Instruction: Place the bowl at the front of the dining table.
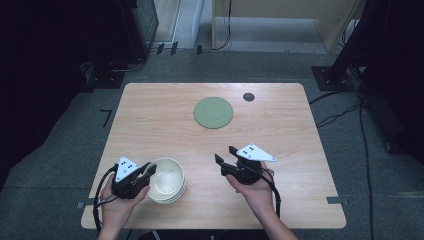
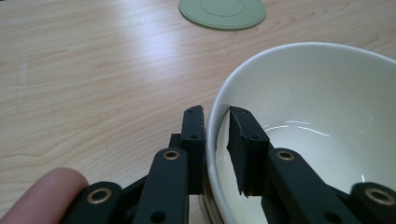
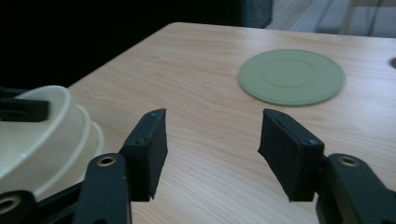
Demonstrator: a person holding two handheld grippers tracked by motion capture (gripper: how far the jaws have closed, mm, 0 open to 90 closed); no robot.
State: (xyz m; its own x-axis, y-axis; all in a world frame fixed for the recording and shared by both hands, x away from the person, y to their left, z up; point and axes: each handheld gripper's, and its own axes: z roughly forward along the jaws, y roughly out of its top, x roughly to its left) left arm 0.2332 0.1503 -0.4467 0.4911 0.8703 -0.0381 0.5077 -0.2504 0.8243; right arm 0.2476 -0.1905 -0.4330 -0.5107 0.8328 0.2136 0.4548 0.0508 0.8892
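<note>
We see a wooden table (image 1: 165,120) in the high view, with a stack of white bowls (image 1: 167,180) at lower left of the frame and a green plate (image 1: 213,112) upper centre, well apart from them. A small dark disc (image 1: 248,96) lies just right of the plate near the far edge.

Our left gripper (image 1: 148,171) is at the stack's left side; in the left gripper view its jaws stand narrow, one inside and one outside the top bowl's (image 2: 322,107) rim, gripping the wall between them.

Our right gripper (image 1: 226,154), lower centre-right in the high view, hangs over bare wood with its jaws spread wide, holding nothing. In the right gripper view the bowls sit at the left edge and the plate upper right.
</note>
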